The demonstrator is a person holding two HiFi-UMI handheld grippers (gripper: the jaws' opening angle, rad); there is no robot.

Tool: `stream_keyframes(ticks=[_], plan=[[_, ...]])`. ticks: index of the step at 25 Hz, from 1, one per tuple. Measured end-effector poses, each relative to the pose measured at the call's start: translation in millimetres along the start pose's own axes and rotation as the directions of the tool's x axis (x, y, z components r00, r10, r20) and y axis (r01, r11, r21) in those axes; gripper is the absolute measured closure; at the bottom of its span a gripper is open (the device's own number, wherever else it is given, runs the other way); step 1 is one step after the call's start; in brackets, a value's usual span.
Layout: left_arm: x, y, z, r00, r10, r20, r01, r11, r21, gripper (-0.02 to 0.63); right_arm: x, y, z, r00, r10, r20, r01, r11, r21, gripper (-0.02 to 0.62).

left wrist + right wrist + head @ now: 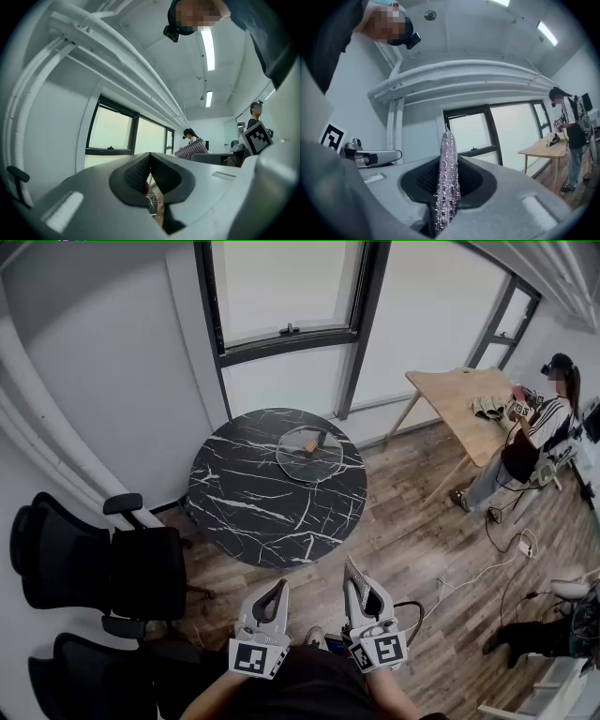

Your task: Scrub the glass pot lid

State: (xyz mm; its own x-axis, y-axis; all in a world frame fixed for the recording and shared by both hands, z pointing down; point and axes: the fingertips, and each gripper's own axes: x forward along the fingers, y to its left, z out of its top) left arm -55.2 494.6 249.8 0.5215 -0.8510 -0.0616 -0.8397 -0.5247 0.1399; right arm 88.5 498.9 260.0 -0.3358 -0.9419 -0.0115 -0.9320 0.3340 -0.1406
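Observation:
The glass pot lid lies flat on the far side of a round black marble table, with a small brown piece showing at it. Both grippers are held low near my body, well short of the table and pointing level. My left gripper is shut with nothing between its pads. My right gripper is shut on a thin silvery mesh scrubber, which stands up past the jaw tips.
Two black office chairs stand left of the table. A wooden table stands at the back right, with a person beside it. Cables trail over the wooden floor at the right. A window wall runs behind.

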Motion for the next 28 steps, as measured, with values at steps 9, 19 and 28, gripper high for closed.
stream_keyframes(ticks=[9,19,28], plan=[[1.3,-4.1,-1.8,1.000,0.000,-0.005,0.000,1.000,-0.002,0.603,-2.5,-0.8,-0.9,1.000,0.008,-0.002,-0.008,1.000,-0.015,0.518],[10.4,-17.2,-3.2,1.000,0.020,-0.017,-0.020,1.000,-0.002,0.603,-13.0,-18.4,5.8,0.999,0.014,0.031,-0.015,0.999,0.031,0.515],[21.5,-55.9,-9.4,0.999,0.026,-0.024,-0.026,0.999,0.020,0.603,-24.6,-48.6,3.8,0.997,0.074,0.021,-0.075,0.995,0.061,0.517]])
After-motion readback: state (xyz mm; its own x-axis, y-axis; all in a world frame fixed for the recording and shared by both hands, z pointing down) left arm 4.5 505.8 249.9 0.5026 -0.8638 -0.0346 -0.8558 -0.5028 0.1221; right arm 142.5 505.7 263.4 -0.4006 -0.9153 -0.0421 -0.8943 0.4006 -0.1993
